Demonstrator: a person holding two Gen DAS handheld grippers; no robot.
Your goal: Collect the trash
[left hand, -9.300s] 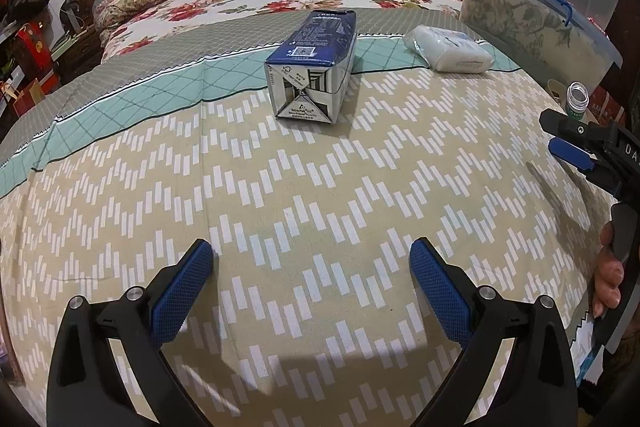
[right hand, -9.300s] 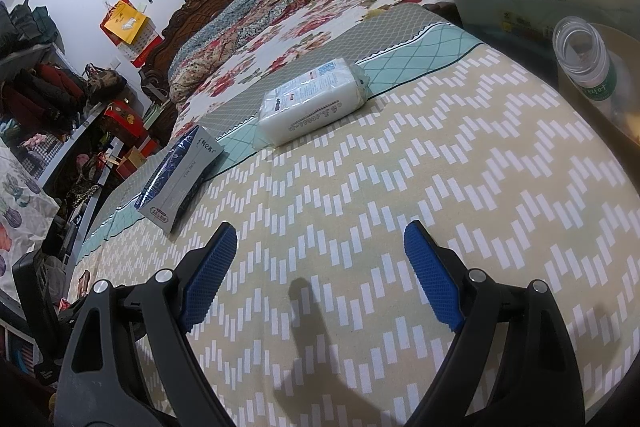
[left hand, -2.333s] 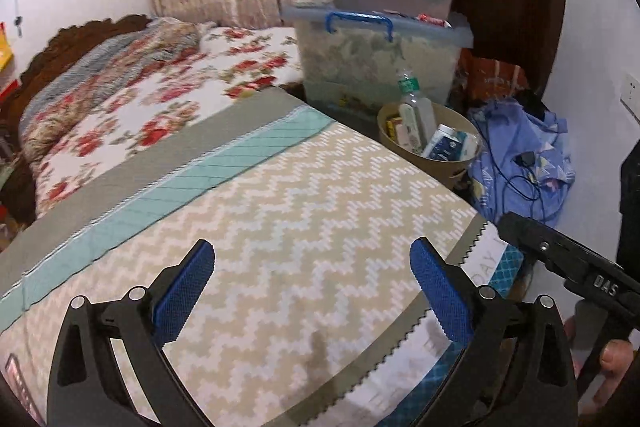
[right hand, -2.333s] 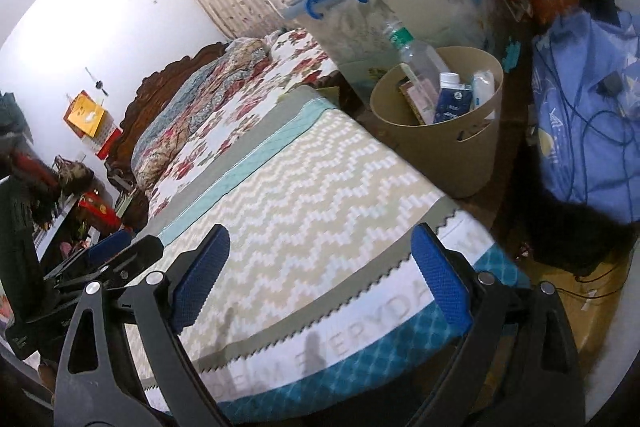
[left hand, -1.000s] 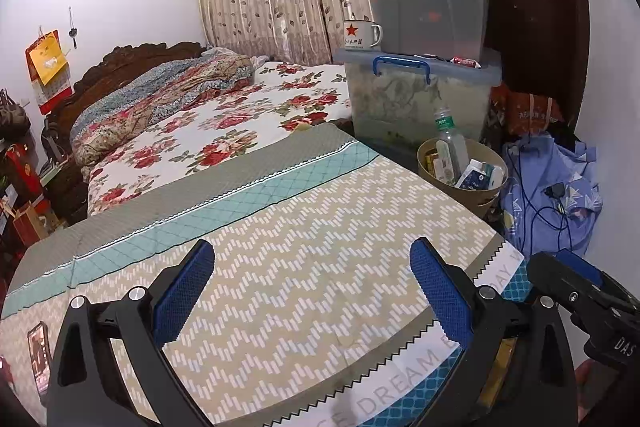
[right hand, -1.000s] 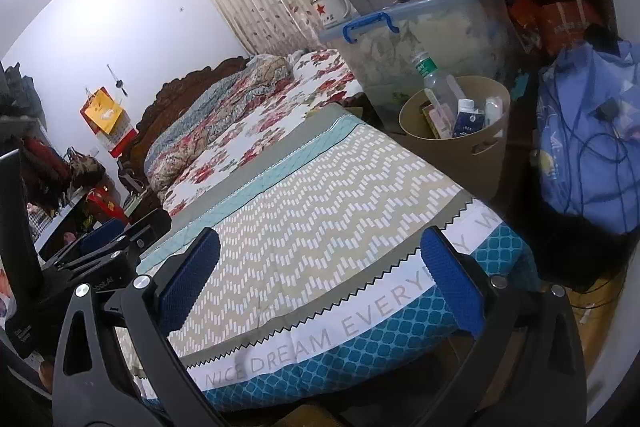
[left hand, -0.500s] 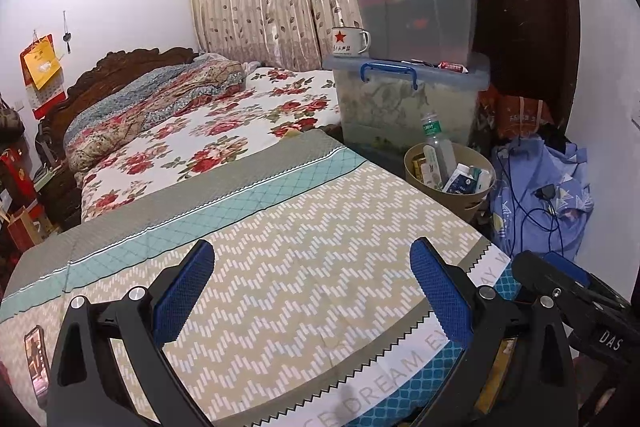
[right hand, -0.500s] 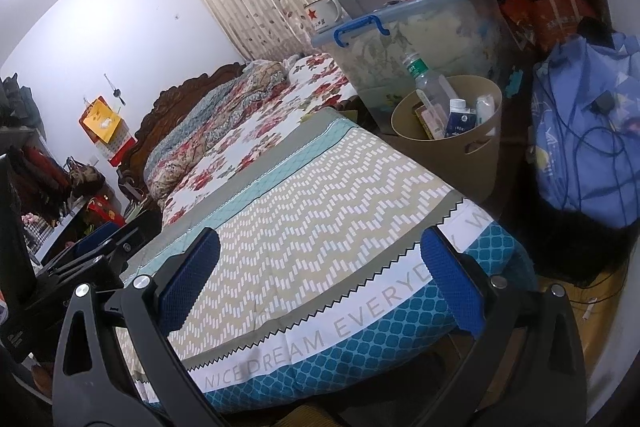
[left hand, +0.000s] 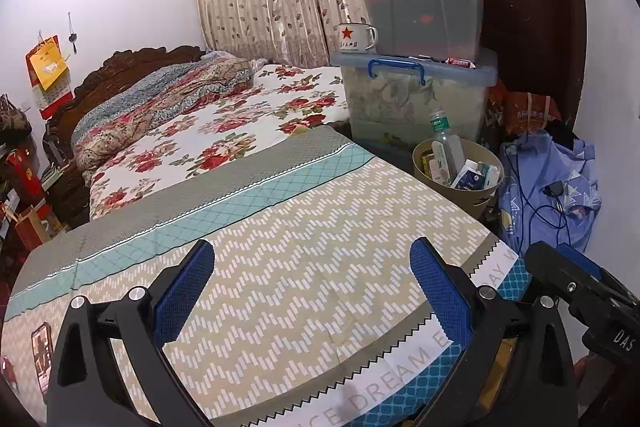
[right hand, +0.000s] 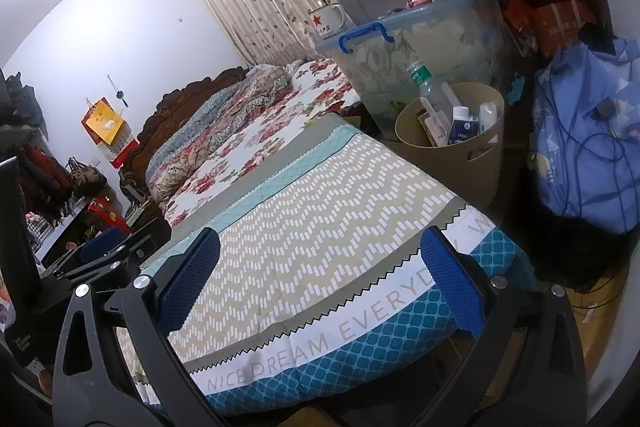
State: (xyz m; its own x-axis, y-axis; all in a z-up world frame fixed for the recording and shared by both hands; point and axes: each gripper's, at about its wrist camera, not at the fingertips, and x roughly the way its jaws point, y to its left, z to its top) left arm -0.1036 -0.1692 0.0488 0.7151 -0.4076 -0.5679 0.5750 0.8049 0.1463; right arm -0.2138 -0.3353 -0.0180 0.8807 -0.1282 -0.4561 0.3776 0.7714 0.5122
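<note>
Left gripper [left hand: 312, 291] and right gripper [right hand: 320, 279], fingers apart and empty, above the bedspread [left hand: 304, 251]; bottle [left hand: 444, 143] and cartons lie in the beige bin [right hand: 480, 147] beside it, collection apparently complete

Bed [left hand: 280, 259] carried a zigzag-patterned blanket [right hand: 320, 211] across its foot, floral sheet at 12 o'clock. A phone [left hand: 41, 349] lay at 9 o'clock. On the floor [right hand: 600, 299], a tan trash bin [left hand: 476, 193] stood at 2 o'clock.
</note>
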